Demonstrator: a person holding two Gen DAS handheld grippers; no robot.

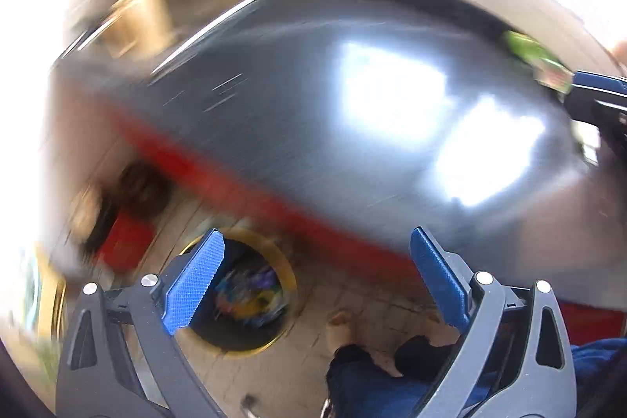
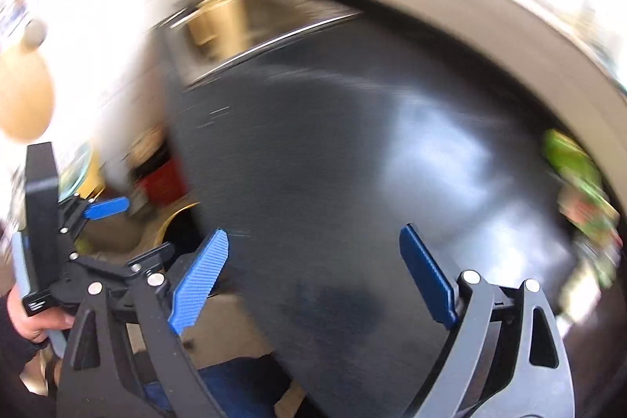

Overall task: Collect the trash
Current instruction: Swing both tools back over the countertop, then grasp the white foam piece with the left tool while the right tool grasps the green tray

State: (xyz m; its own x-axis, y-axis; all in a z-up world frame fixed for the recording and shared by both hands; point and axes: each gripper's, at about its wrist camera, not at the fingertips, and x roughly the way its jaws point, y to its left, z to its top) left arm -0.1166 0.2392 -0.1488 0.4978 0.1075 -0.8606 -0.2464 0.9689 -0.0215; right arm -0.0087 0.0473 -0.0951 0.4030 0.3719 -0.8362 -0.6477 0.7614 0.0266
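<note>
Both views are smeared by motion. My left gripper [image 1: 317, 277] is open with nothing between its blue pads, above a round gold-rimmed bin [image 1: 279, 263] on the floor that holds colourful trash [image 1: 250, 300]. My right gripper [image 2: 313, 277] is also open and empty, over the dark tabletop [image 2: 313, 143]. Green wrappers [image 2: 576, 175] lie at the table's right edge. In the left wrist view a green wrapper [image 1: 533, 57] shows beside the right gripper's blue tip [image 1: 599, 85]. One blue finger [image 2: 106, 207] of the left gripper shows at the left of the right wrist view.
The table has a red front edge [image 1: 243, 179]. A red box [image 1: 125, 241] stands on the tiled floor left of the bin. The person's bare feet [image 1: 345, 324] are close to the bin. A hand [image 2: 23, 316] grips the left tool. A pale wooden chair [image 2: 219, 14] stands beyond the table.
</note>
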